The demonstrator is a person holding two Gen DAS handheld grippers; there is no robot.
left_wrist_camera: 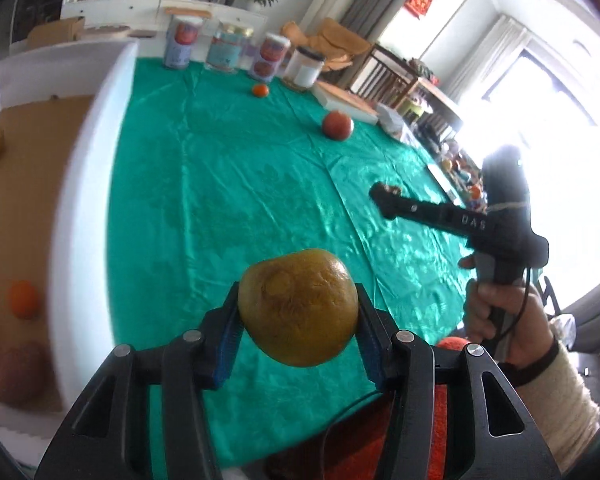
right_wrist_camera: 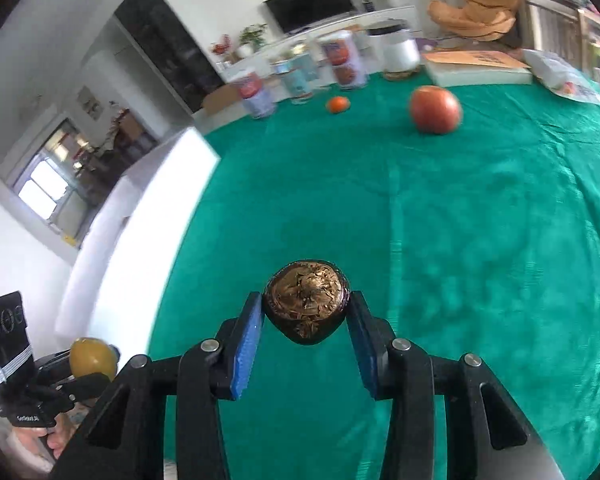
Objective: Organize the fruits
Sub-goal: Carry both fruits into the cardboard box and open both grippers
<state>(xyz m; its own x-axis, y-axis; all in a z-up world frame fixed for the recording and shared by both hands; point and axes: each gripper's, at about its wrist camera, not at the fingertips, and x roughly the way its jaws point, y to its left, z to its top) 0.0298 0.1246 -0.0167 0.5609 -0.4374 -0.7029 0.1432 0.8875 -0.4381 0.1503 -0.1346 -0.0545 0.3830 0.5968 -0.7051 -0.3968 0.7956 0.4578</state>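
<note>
My left gripper (left_wrist_camera: 298, 305) is shut on a yellow-green round fruit (left_wrist_camera: 298, 308), held above the green tablecloth (left_wrist_camera: 228, 184). The right wrist view shows that fruit (right_wrist_camera: 90, 358) low on the left. My right gripper (right_wrist_camera: 306, 309) is shut on a small dark brown wrinkled fruit (right_wrist_camera: 306, 306), also off the cloth. A red apple (right_wrist_camera: 435, 109) and a small tangerine (right_wrist_camera: 337, 104) lie at the far side of the table. A white box (left_wrist_camera: 84, 200) with a brown floor stands to the left, holding an orange (left_wrist_camera: 24, 299) and a blurred brownish fruit (left_wrist_camera: 18, 372).
Several printed jars (left_wrist_camera: 184, 42) and a white-lidded jar (left_wrist_camera: 304, 68) line the table's far edge. A flat white box (right_wrist_camera: 476, 66) and a plastic bag (right_wrist_camera: 568, 80) lie at the back right. A hand (left_wrist_camera: 500, 320) grips the right tool's handle.
</note>
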